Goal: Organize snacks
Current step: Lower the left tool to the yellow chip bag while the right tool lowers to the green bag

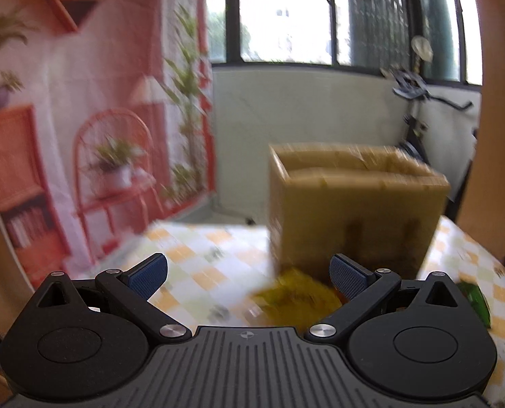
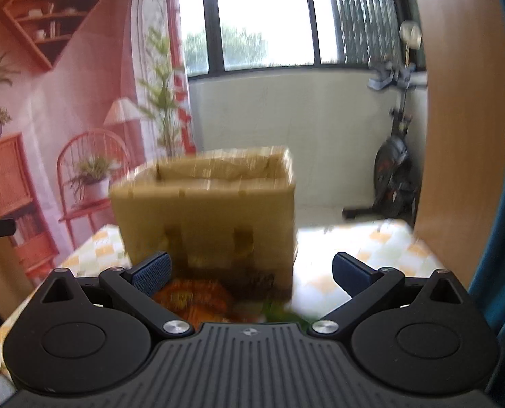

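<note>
Though blurred, cardboard box hides snack packets behind fingers.

Both wrist cameras sit low behind their own tools, looking forward across the checkered bench toward the windows. The left view sees the cardboard box right of centre; the right view sees the same box left of centre, close. Both share the box, printed backdrop and exercise bike.
</note>
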### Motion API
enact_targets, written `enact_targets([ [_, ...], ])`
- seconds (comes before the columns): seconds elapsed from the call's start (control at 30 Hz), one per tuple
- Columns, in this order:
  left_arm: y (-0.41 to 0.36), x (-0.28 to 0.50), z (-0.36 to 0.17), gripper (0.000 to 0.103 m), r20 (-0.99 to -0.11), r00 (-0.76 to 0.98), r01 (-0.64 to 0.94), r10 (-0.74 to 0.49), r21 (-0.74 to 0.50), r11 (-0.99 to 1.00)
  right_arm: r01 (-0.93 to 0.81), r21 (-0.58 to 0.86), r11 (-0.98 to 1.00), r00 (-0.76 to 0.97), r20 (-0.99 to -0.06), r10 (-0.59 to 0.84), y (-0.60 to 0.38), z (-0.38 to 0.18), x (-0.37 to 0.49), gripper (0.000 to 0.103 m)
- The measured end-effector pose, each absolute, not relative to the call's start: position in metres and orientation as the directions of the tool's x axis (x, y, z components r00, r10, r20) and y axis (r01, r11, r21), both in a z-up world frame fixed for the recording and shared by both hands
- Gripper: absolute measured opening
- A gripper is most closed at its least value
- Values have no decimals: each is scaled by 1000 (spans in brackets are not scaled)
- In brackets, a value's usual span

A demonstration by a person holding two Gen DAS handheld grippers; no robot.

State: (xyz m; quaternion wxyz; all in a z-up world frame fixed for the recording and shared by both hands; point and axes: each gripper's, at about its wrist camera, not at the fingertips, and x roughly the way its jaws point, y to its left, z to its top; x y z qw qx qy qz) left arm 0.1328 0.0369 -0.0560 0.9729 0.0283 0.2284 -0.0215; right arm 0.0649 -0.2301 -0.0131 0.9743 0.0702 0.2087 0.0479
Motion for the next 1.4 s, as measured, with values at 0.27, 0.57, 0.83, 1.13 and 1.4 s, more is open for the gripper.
enact_targets([
  [0.27,52,152,-87,99,-546,833,75,-88,-47,996,-93,164,982,825,-539,168,-226,-63,75,98],
  [0.57,52,189,-57,99,-474,879,46,-47,-13,999,-68,145,987,855,-501,133,-235,-41,104,98],
  [0.83,28,216,-70,99,-516,853,76,-76,-21,997,22,127,992,846,-530,49,-266,-44,126,98],
  [1.13,16,233,-89,99,-551,829,88,-91,-31,996,88,139,986,760,-649,24,-296,-92,138,93],
  [1.4,15,242,-104,99,-584,807,82,-91,-42,996,89,209,974,725,-684,81,-307,-120,151,93],
])
